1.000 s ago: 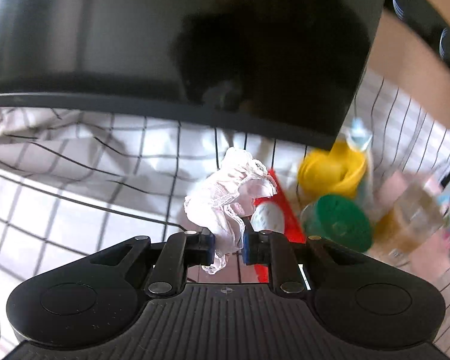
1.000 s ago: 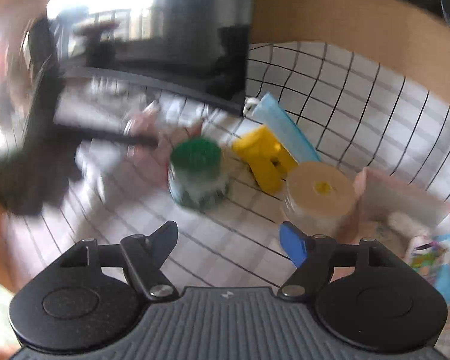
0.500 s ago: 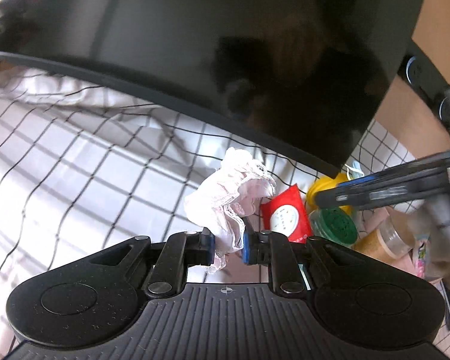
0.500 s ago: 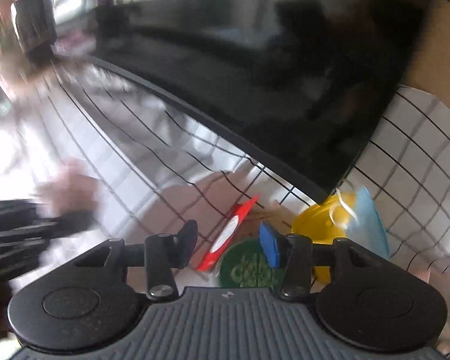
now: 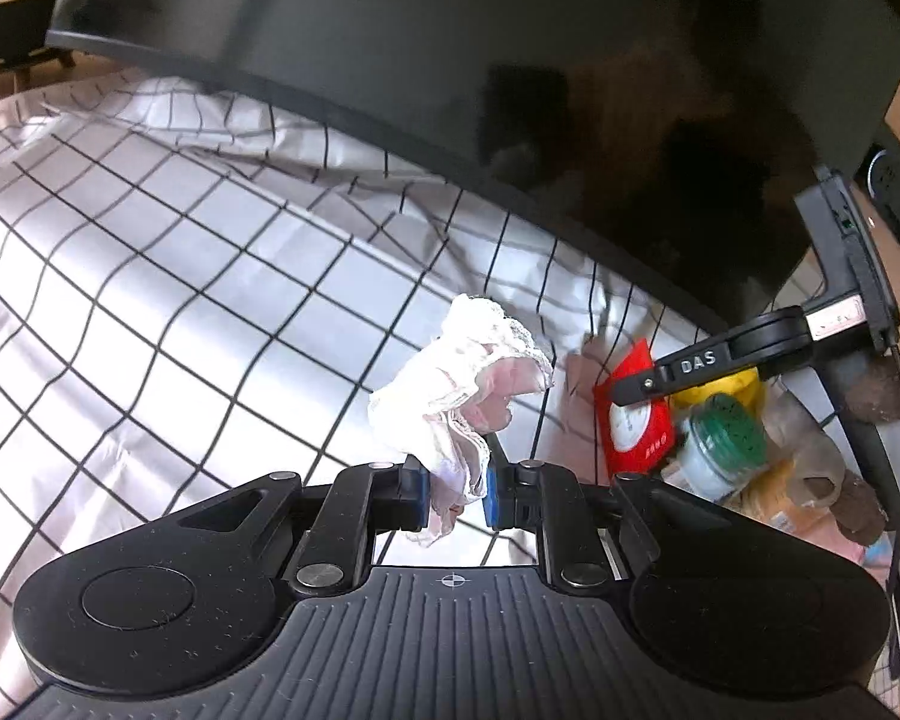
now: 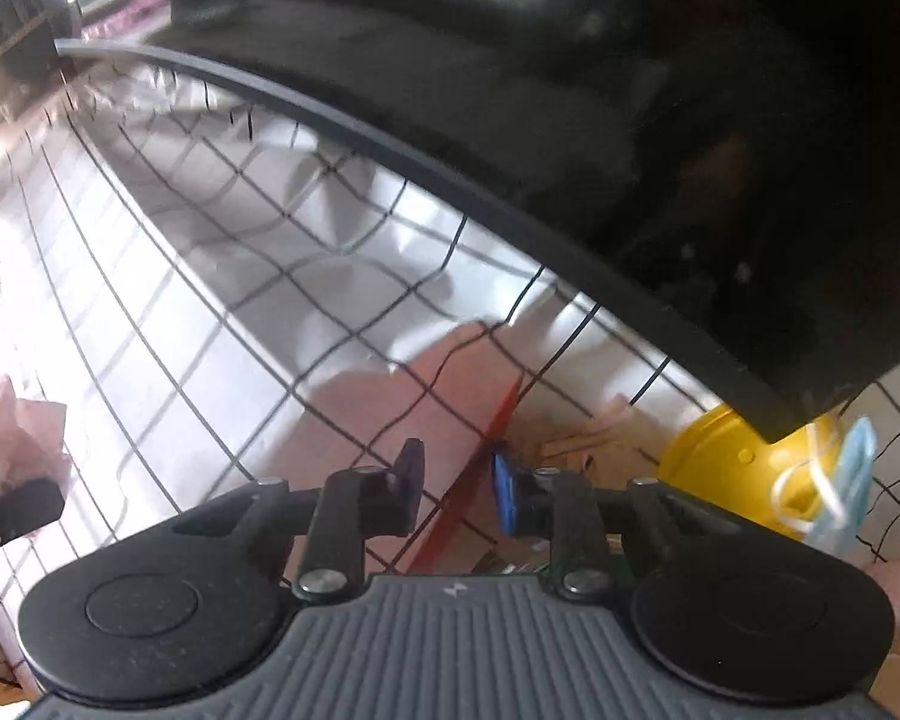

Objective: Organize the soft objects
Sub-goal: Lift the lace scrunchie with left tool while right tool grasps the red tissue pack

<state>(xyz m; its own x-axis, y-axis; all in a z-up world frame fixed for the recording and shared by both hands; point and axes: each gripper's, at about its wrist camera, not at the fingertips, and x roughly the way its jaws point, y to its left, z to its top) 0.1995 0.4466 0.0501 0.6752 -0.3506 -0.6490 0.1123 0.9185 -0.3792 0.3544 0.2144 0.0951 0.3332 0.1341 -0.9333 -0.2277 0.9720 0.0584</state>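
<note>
Left tool clamped on lace cloth

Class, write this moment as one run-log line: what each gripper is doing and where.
left gripper: shut on pink lacy cloth above checked sheet | right gripper: open, straddling red packet | beside: yellow container

A white cloth with a black grid covers the surface. At its far edge stands a large black glossy screen; a green-lidded jar and yellow plastic container sit near its right corner.
</note>
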